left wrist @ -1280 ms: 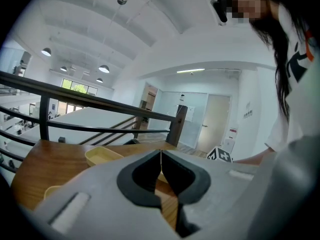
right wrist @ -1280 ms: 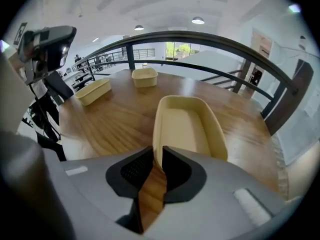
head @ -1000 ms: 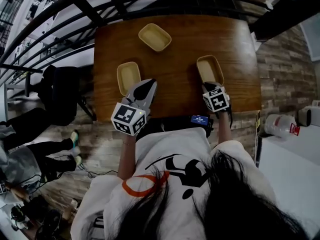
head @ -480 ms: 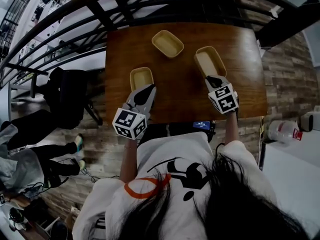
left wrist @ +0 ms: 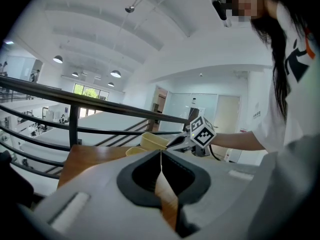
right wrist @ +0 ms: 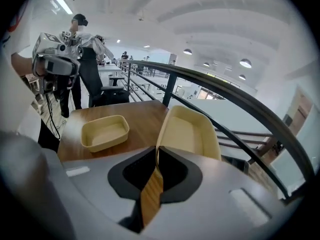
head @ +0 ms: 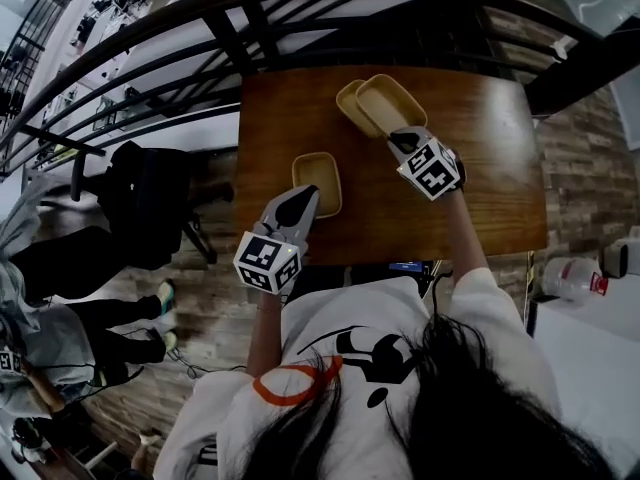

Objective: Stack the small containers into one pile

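Note:
Three small beige containers are on or over the wooden table (head: 490, 168). My right gripper (head: 398, 138) is shut on the near rim of one container (head: 390, 101) and holds it tilted in the air, overlapping the far container (head: 349, 103) that lies on the table. In the right gripper view the jaws (right wrist: 157, 156) pinch the rim of the held container (right wrist: 190, 131). The third container (head: 317, 181) lies near the table's front. Just at its near edge is my left gripper (head: 304, 196), shut and empty. From the left gripper (left wrist: 161, 151) view I see the held container (left wrist: 152, 140).
A dark metal railing (head: 250, 38) runs along the table's far and left sides. A black chair (head: 150, 203) stands left of the table. The table's right half (head: 500, 128) carries nothing. Another person (right wrist: 85, 39) stands beyond the table's left end.
My right gripper has lifted its container from the table's right side and carried it up and left over the far container. The left gripper stayed by the near container.

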